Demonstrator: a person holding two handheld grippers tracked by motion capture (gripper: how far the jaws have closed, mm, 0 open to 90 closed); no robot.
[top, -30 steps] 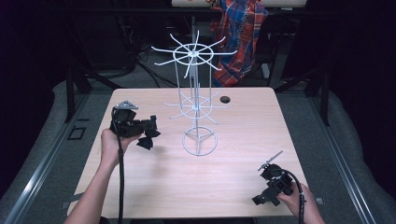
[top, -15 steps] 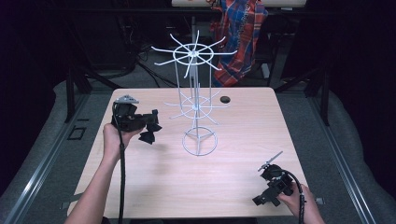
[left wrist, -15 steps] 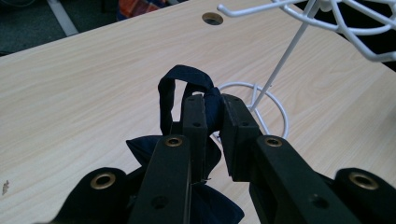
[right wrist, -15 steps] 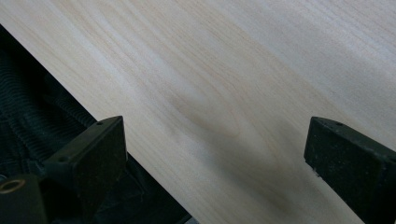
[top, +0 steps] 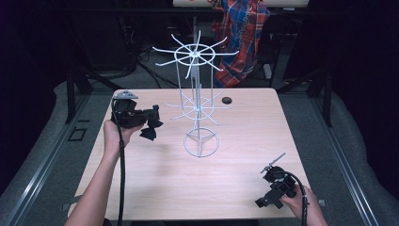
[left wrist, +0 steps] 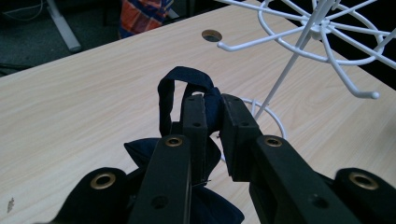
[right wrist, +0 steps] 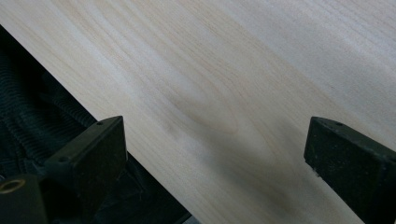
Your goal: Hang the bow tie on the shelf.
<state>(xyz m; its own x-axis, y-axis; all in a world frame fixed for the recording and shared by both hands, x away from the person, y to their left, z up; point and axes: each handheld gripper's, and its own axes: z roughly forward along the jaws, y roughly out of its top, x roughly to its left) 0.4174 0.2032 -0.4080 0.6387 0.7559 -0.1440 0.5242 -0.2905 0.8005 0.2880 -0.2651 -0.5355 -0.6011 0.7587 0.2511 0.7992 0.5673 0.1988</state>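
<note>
Dark cloth pouch (left wrist: 187,205) hangs by its loop (left wrist: 175,88), pinched between the left gripper's (left wrist: 213,114) clamped jaws.

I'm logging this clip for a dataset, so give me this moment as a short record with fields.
left tool: shut on dark cloth pouch, gripping its strap, raised above the table
right tool: open, nothing between the jaws, at the table's near edge
wire rack: white, upright mid-table, hooks bare
table: light wood, round hole beyond the rack
</note>
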